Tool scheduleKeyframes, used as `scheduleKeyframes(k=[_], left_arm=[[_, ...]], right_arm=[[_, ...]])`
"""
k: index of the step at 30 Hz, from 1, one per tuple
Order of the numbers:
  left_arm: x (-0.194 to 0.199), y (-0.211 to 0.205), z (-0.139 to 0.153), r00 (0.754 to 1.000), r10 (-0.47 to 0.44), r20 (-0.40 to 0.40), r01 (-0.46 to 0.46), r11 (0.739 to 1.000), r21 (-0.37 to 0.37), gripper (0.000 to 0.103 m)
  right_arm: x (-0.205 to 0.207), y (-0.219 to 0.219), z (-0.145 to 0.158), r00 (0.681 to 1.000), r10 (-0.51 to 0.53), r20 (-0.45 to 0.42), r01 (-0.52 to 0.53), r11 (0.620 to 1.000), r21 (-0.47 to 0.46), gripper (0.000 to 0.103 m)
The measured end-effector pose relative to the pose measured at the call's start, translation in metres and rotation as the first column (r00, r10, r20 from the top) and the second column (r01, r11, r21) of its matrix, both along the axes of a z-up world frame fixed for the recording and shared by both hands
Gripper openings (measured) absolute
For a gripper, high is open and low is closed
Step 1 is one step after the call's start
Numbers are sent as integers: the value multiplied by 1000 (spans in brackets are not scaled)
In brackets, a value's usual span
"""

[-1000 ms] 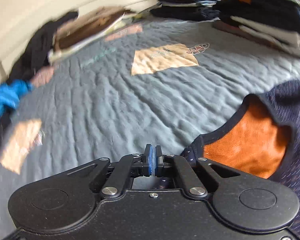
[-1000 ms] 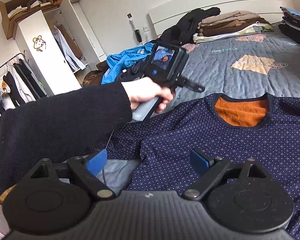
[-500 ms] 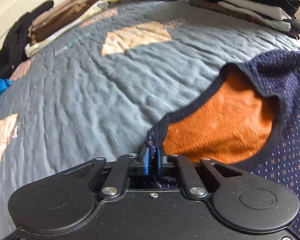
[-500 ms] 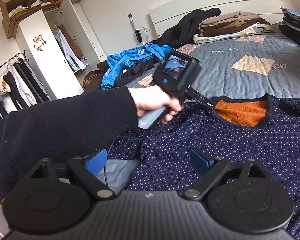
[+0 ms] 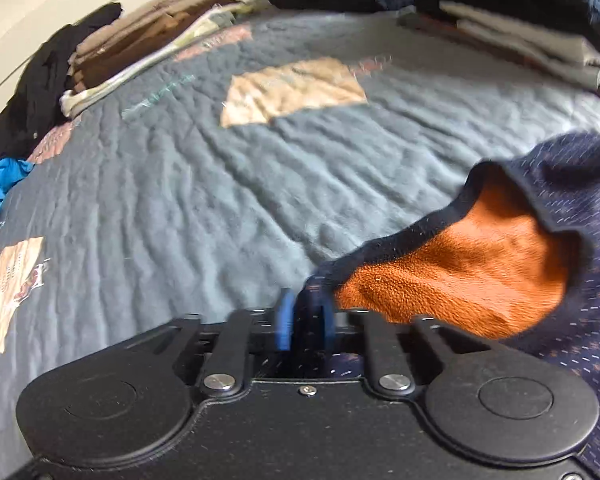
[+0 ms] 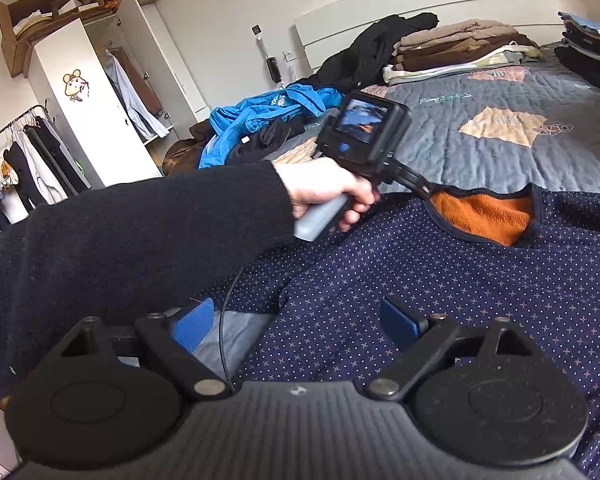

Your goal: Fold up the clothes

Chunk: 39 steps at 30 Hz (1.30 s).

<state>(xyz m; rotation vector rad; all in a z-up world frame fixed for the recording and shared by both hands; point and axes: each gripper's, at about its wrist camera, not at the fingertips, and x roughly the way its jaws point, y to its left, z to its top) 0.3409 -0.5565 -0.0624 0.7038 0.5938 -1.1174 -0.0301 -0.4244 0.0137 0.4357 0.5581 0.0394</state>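
Note:
A navy dotted sweater (image 6: 420,280) with an orange fleece lining (image 5: 460,280) lies spread front-up on the grey quilt (image 5: 220,200). A person's hand in a black sleeve (image 6: 140,240) holds my left gripper (image 5: 306,320) at the left end of the collar (image 6: 432,194). Its jaws are opening: the blue pads (image 5: 284,324) stand a little apart with the collar's navy edge between them, not pressed. My right gripper (image 6: 296,320) hovers wide open over the sweater's lower left part, with nothing held.
Folded brown and beige clothes (image 6: 456,48) and a black garment (image 6: 380,40) lie by the headboard. A dark folded stack (image 6: 588,48) sits at the far right. A blue garment pile (image 6: 268,120) lies at the bed's left edge. A white wardrobe (image 6: 88,108) and clothes rack (image 6: 20,152) stand beyond.
My left gripper came in shut to the collar's left end and pinched it; its pads have now parted around the collar edge. The right gripper has not moved.

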Motion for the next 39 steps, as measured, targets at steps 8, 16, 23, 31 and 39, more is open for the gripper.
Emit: scheduleKeyframes(k=[8,16,23,31,39], left_arm=[[-12,141,57,993,116,-2,-115,983,-146,48],[-36,301,40,752,409,-516,-603,744,-288,50],[-58,375,6,436,404,-804,-866,433,-252,50],[-22,449,-19,286,386,-877,-958,125,-258,50],[2,535,-52,102,375,-921,-970,-169,-176,50]], right_arm=[[-1,1,4,1000,9,15,-9,1000,4,90],[-1,12,9,999,30,26,-30,1000,-9,90],[1,22,7,999,39,19,-39,999,-26,90],[1,33,8,999,50,21,-49,998,-50,90],[7,39,-1,998,70,-2,-70,997,-39,90]])
